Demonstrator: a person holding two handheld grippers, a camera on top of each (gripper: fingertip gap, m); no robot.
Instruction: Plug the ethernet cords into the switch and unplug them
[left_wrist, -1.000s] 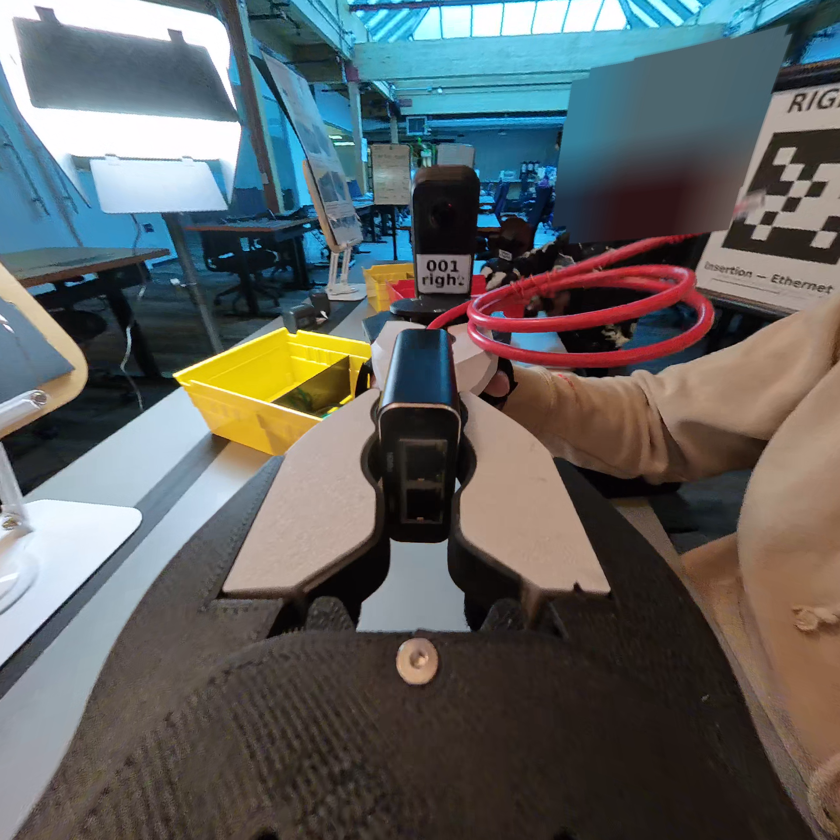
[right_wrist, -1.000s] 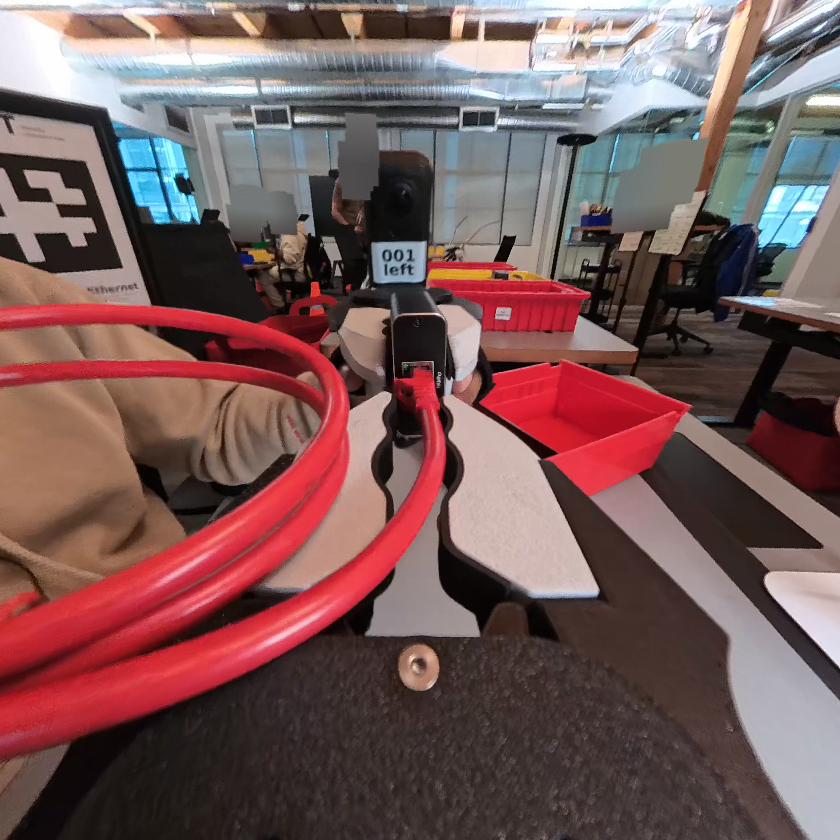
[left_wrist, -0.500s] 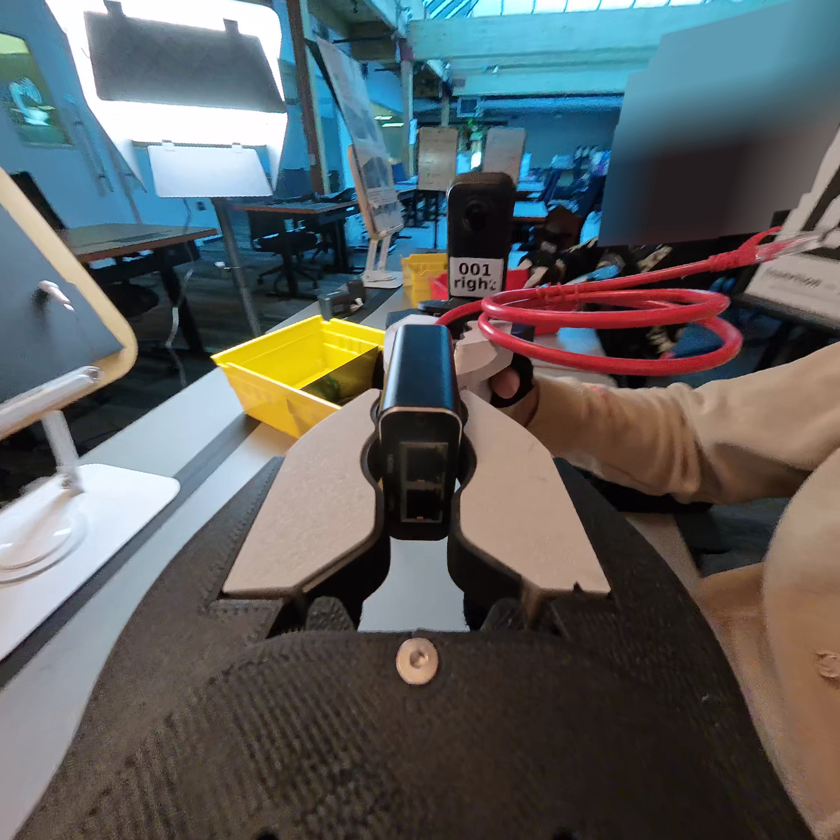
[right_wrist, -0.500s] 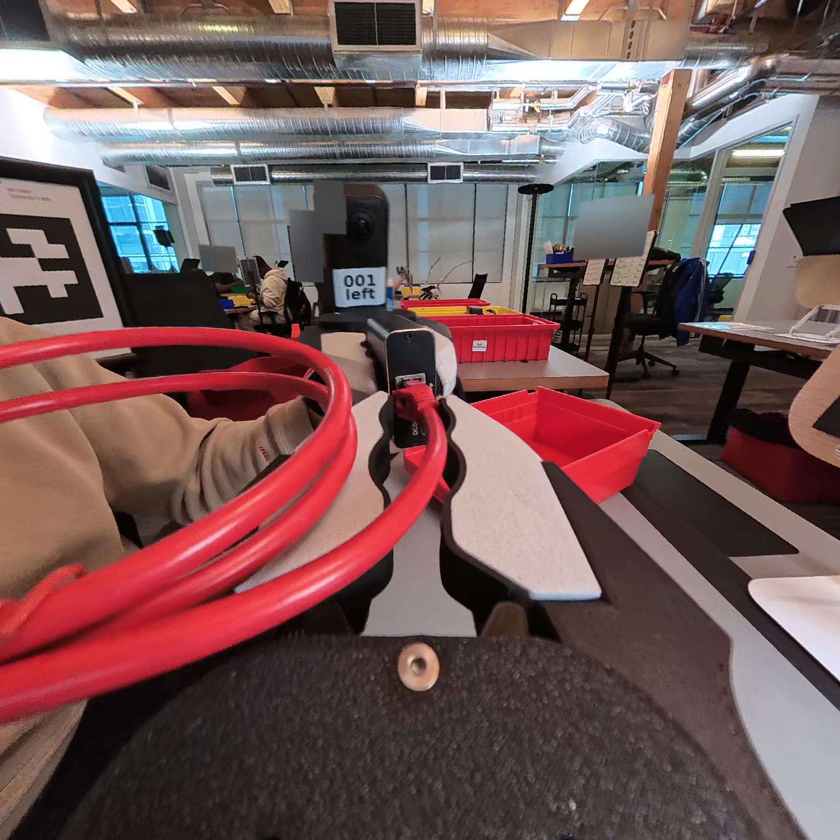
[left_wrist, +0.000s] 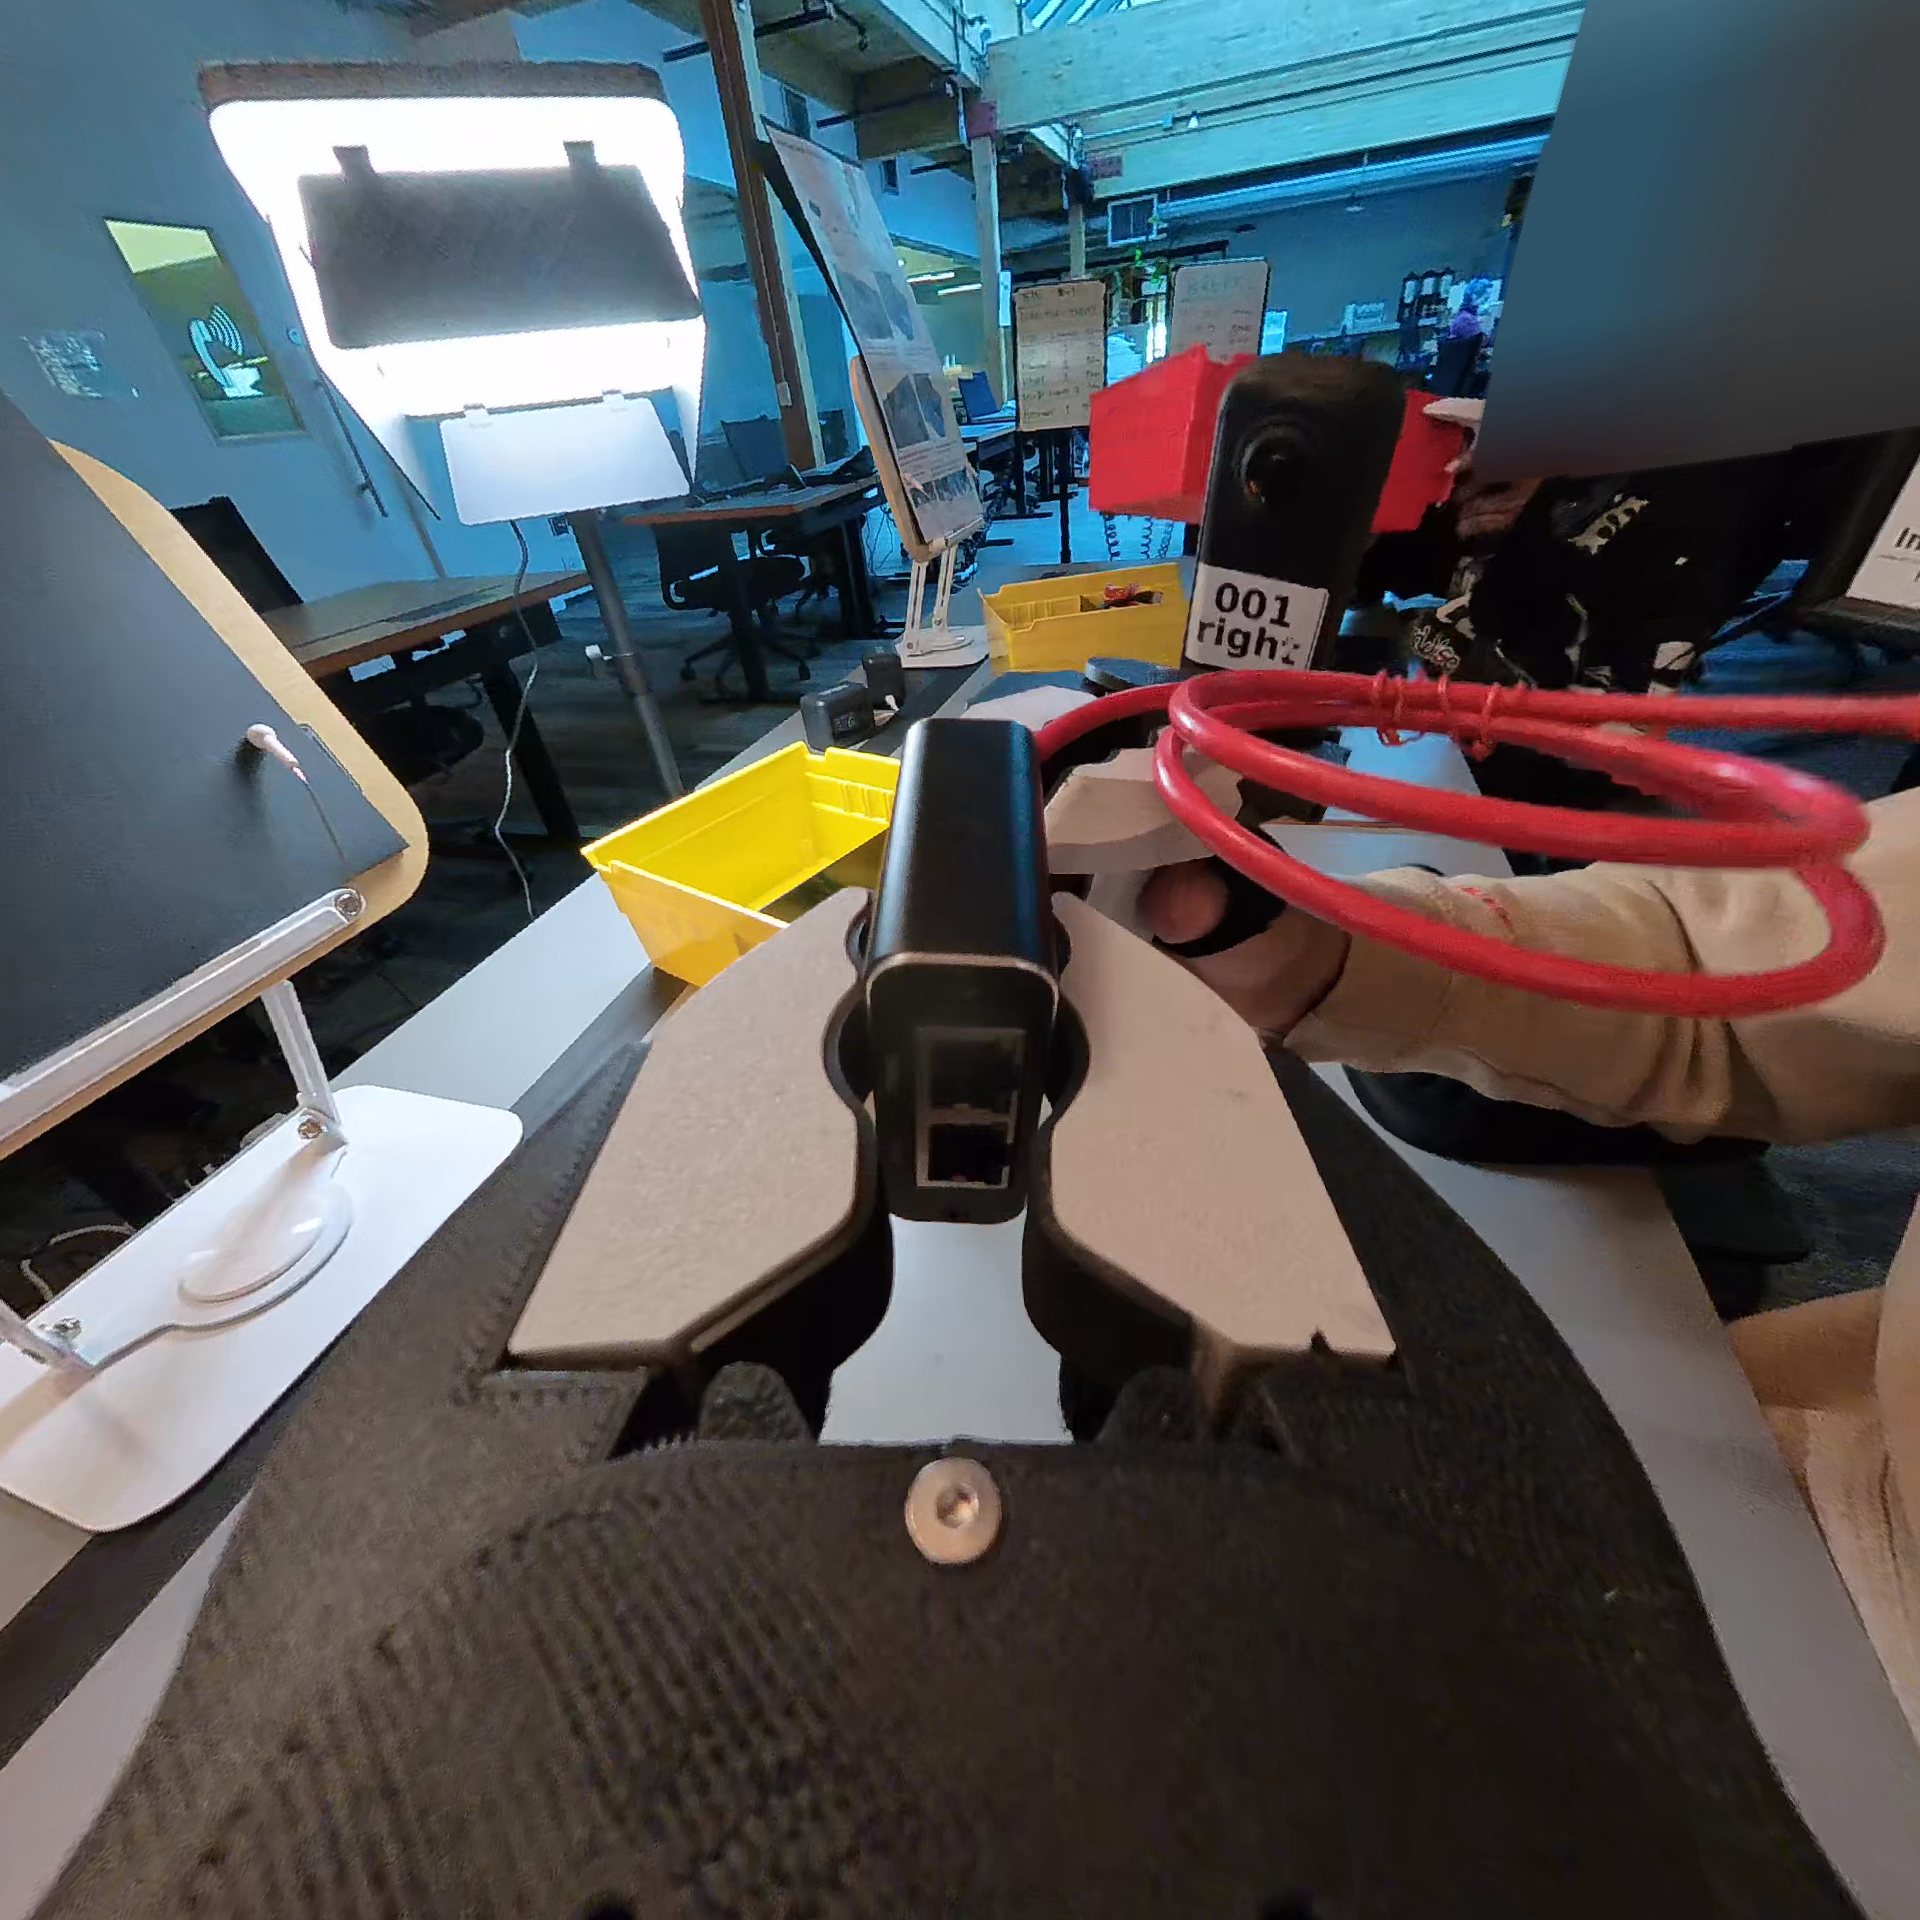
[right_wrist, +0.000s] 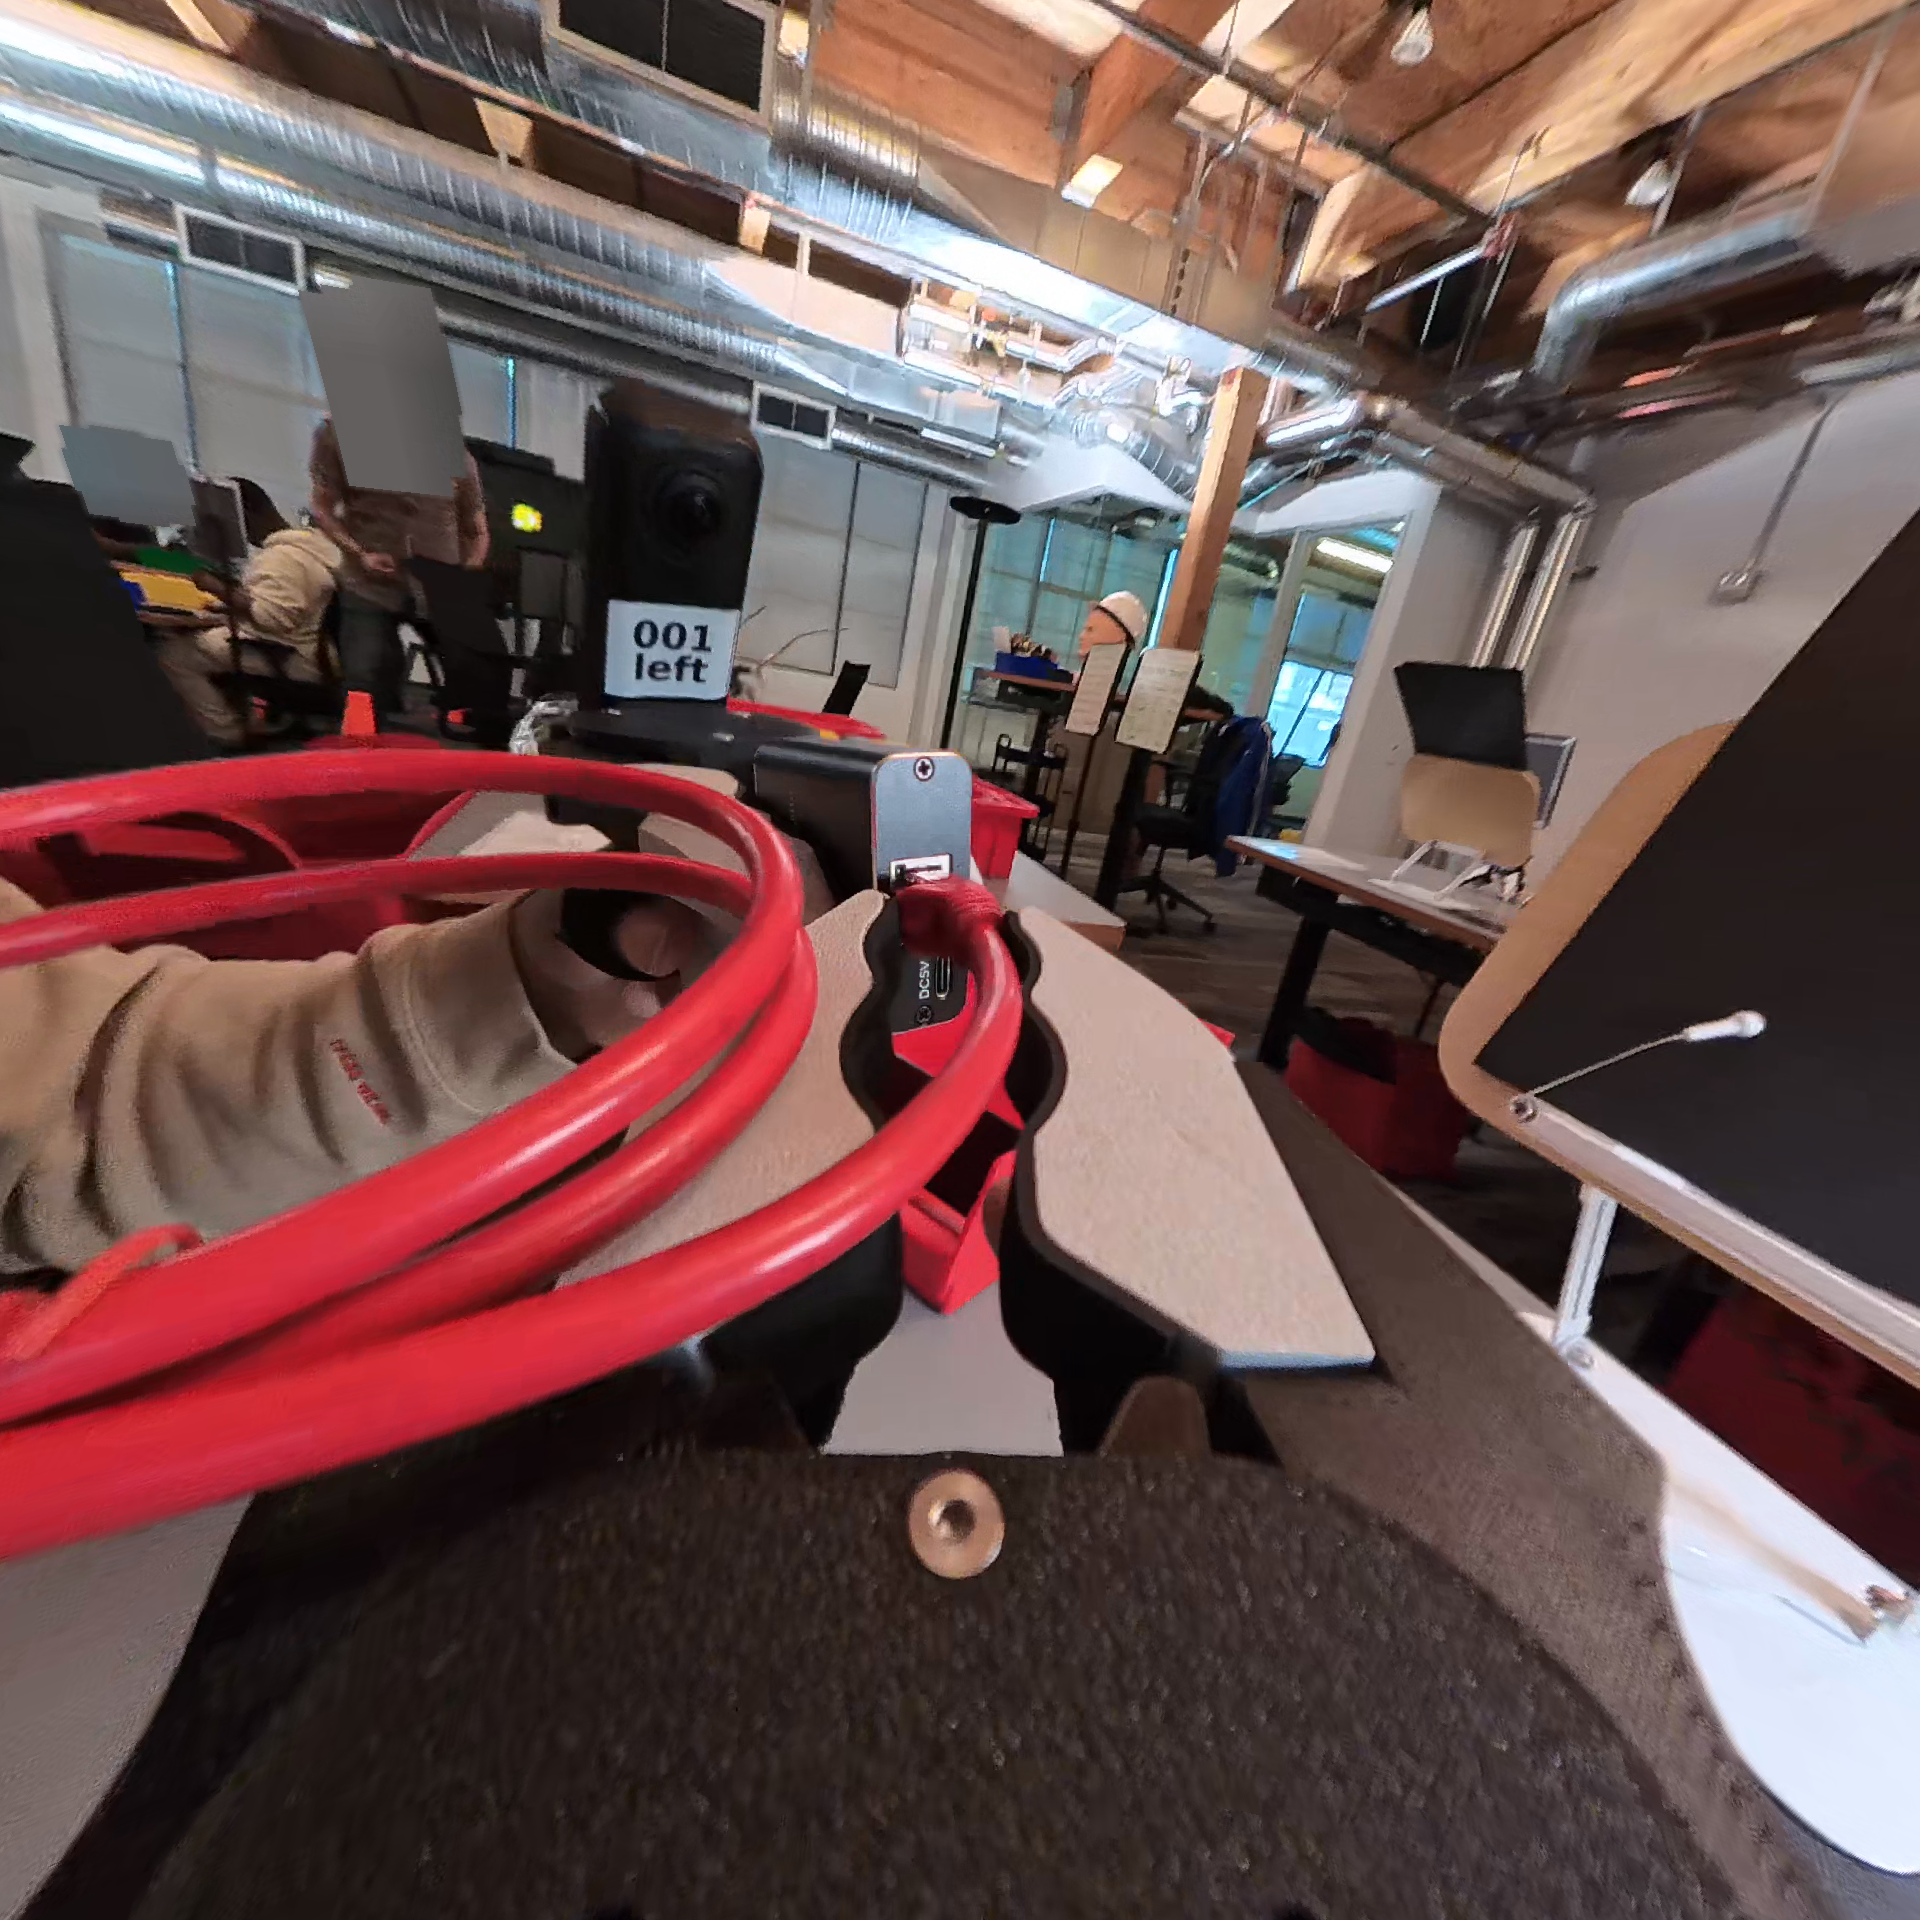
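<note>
Now left gripper (left_wrist: 956, 1049) jaws clamp the black switch (left_wrist: 961, 935); right gripper (right_wrist: 940, 997) jaws pinch the red ethernet cord (right_wrist: 623, 1049) plug; both cameras carry white labels.

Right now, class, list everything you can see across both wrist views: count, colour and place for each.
switch: one, black, clamped in left gripper
ethernet cord: one, red, coiled; plug at the switch's end
bins: two yellow, on the table, left wrist view
bin: one, red, beyond the right gripper's fingers
tablet stands: white, one per view
table: grey
left gripper: shut on switch
right gripper: shut on cord's plug
hand: holds right gripper
</note>
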